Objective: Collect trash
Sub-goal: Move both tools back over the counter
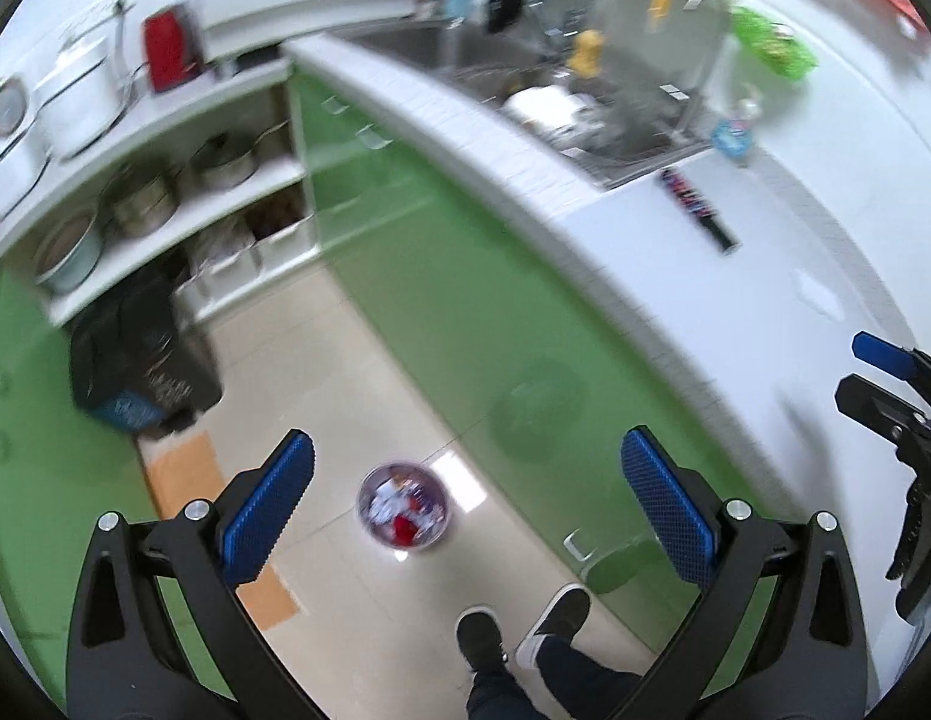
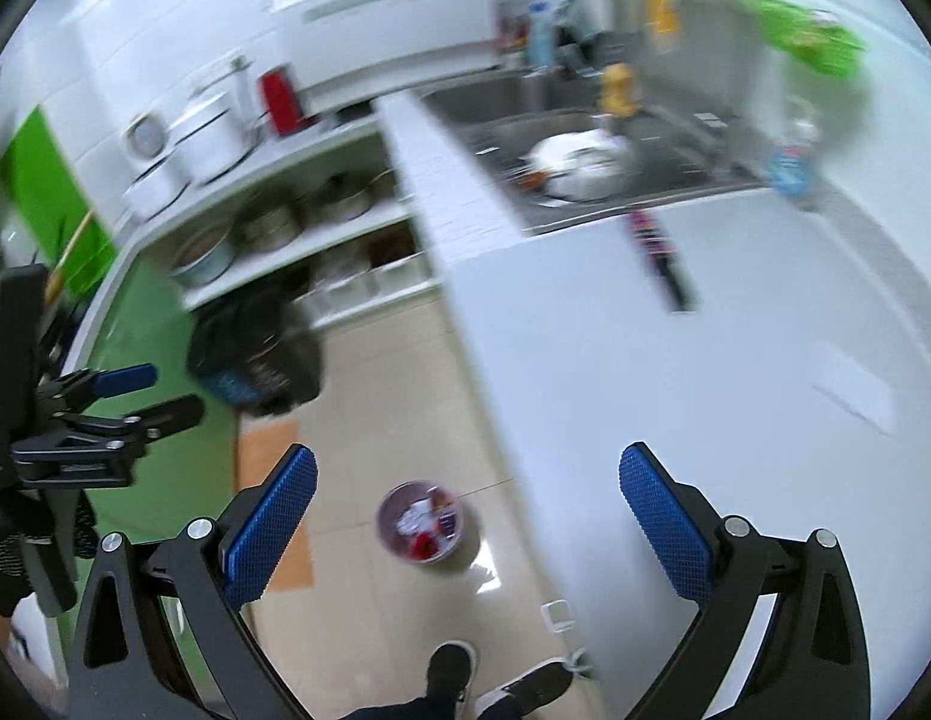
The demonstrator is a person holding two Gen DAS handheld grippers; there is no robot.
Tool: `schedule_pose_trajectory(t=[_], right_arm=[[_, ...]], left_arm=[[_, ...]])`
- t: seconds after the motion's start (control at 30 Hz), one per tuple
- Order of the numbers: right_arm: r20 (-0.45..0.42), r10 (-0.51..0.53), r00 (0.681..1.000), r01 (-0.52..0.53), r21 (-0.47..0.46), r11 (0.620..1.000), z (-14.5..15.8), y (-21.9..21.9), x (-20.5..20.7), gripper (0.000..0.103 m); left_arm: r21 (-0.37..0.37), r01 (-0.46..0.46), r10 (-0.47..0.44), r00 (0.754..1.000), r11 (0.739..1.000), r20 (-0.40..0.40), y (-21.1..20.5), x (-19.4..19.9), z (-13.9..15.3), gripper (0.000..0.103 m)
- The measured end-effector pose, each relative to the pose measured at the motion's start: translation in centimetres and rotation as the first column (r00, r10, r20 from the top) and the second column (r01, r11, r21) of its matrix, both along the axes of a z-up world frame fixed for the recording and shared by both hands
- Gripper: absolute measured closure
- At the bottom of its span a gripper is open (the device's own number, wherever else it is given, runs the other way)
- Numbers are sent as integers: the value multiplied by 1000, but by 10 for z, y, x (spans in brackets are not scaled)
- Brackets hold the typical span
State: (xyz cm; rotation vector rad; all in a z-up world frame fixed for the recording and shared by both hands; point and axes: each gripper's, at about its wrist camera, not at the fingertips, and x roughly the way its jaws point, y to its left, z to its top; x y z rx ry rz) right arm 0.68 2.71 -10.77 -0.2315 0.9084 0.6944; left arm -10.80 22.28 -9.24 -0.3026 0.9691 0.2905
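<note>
Both tools wide open, empty: left tool (image 1: 465,516), right tool (image 2: 468,516) (green board (image 2: 42,198) in right view only).

My left gripper (image 1: 465,516) and right gripper (image 2: 468,516) are showing the same build: black angular frames, silver round screws at the joints, and fingers faced with blue cross-hatched pads (image 1: 267,498). I am wearing dark trousers (image 1: 525,684), possibly jeans given the blur, and dark shoes with pale soles (image 1: 555,618).

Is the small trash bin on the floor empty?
No, the trash bin on the floor holds white and red scraps, seen from above in the left wrist view.
</note>
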Motion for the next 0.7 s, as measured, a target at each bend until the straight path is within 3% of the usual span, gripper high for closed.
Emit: schedule_pose_trajectory(t=[0.37,0.7], right_arm=[[46,-263,964,262,16,965,29,-124,47,6],[21,-300,954,299,24,954,23,-173,83,6]], left_arm=[[-9,199,-199,980,980,32,-87,96,18,3],[-18,245,-245,970,969,-5,-137,192,5,3]])
